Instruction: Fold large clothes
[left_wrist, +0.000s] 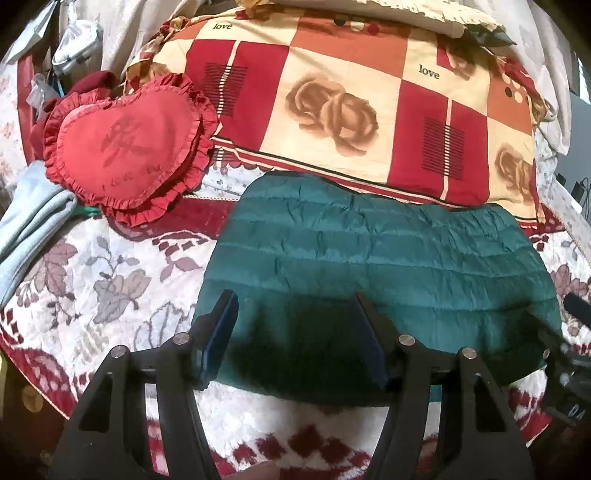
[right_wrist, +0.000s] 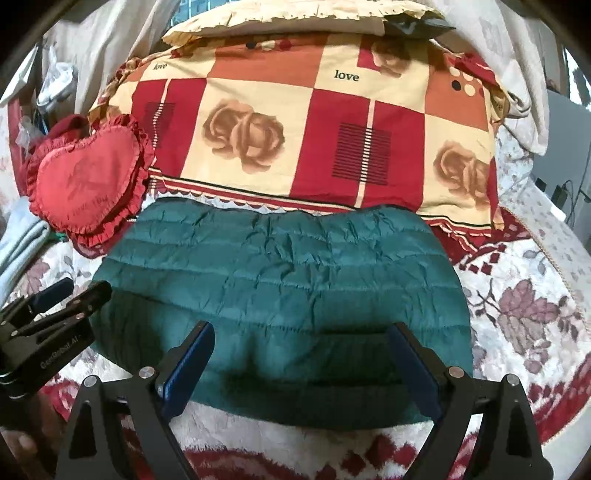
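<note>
Green quilted jacket (left_wrist: 376, 266) lies folded, long axis left-right; left claw (left_wrist: 295, 317) and right claw (right_wrist: 301, 349) both spread apart.

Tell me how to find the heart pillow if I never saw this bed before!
Start at the big checked quilt with roses and the word "love" lying folded across the bed. Go to its left end, where the heart pillow leans against it, above and left of the green puffy jacket. It is the only heart-shaped thing, all red with a ruffled frill around its edge.
</note>
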